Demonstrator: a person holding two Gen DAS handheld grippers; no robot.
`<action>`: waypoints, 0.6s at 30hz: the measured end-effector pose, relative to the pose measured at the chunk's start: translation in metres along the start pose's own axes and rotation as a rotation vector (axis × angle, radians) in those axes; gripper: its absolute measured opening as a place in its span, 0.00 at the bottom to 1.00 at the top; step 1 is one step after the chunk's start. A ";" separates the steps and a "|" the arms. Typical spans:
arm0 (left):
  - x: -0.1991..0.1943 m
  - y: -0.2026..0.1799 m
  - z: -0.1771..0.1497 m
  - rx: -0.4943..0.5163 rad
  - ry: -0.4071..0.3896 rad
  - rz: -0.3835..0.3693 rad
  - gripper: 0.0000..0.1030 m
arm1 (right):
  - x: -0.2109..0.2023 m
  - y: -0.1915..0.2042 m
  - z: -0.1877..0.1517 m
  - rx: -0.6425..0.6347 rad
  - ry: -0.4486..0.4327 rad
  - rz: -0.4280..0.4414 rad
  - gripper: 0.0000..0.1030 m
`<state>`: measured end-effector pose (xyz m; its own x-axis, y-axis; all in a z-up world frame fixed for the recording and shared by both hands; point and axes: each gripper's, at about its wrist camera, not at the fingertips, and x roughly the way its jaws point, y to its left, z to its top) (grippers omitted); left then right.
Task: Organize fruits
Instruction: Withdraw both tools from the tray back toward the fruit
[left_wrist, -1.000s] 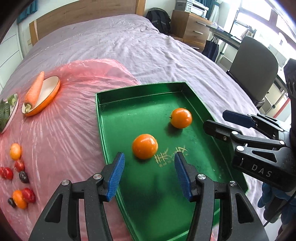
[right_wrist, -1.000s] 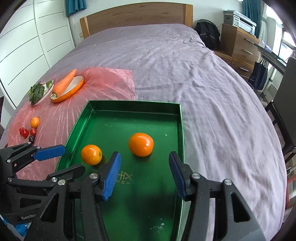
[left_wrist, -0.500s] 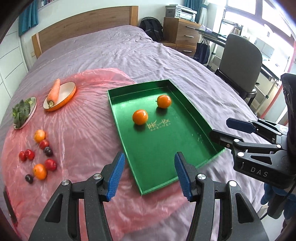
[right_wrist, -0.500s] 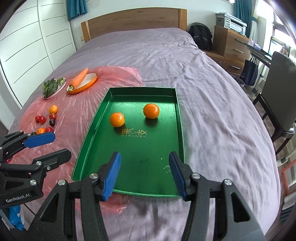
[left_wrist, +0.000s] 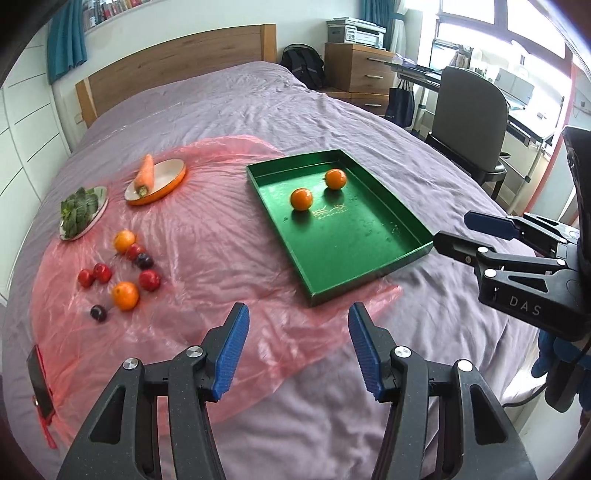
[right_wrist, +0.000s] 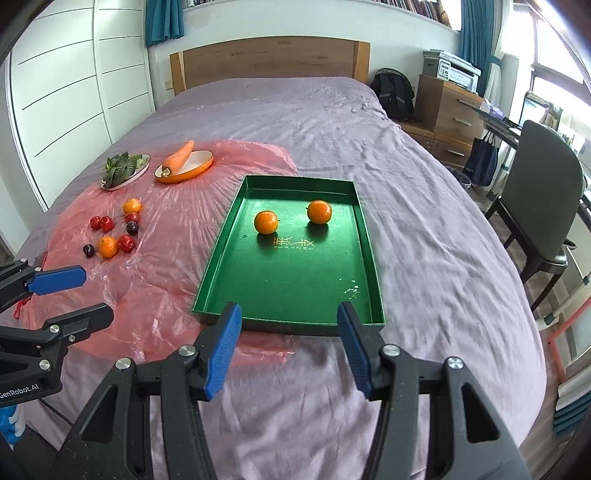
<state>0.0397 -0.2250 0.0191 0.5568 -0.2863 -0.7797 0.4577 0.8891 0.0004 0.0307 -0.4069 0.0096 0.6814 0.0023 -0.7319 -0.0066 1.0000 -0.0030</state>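
With both the left tongs (left_wrist: 297, 347) and right tongs (right_wrist: 288, 345) wide and empty, two oranges (right_wrist: 266, 222) sit in the green tray (right_wrist: 291, 317), so you next reach left for the small fruits (left_wrist: 125, 295) on the pink sheet (left_wrist: 207, 258).

Four oranges (left_wrist: 301, 199), one carrot (left_wrist: 144, 173), two plates (left_wrist: 155, 182).

A green tray (right_wrist: 364, 236) lies flat on a purple-covered bed, holding 2 oranges (right_wrist: 266, 222) (right_wrist: 319, 211) side by side but apart near its far end, above gold lettering. To its left, on a pink plastic sheet (right_wrist: 177, 236), 2 more small oranges (right_wrist: 108, 246) (right_wrist: 132, 205) sit loose among red fruits (right_wrist: 107, 223) and dark plums (right_wrist: 132, 228).
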 end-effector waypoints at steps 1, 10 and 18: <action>-0.003 0.005 -0.005 -0.008 -0.002 0.006 0.49 | -0.003 0.005 -0.001 -0.002 -0.003 -0.002 0.84; -0.017 0.058 -0.054 -0.065 0.000 0.065 0.49 | -0.012 0.065 -0.016 -0.033 -0.025 0.090 0.84; -0.018 0.103 -0.095 -0.113 0.001 0.089 0.49 | -0.002 0.118 -0.027 -0.102 -0.002 0.175 0.84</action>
<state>0.0108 -0.0939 -0.0263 0.5911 -0.2045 -0.7803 0.3257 0.9455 -0.0011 0.0085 -0.2890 -0.0074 0.6650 0.1757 -0.7259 -0.1985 0.9786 0.0551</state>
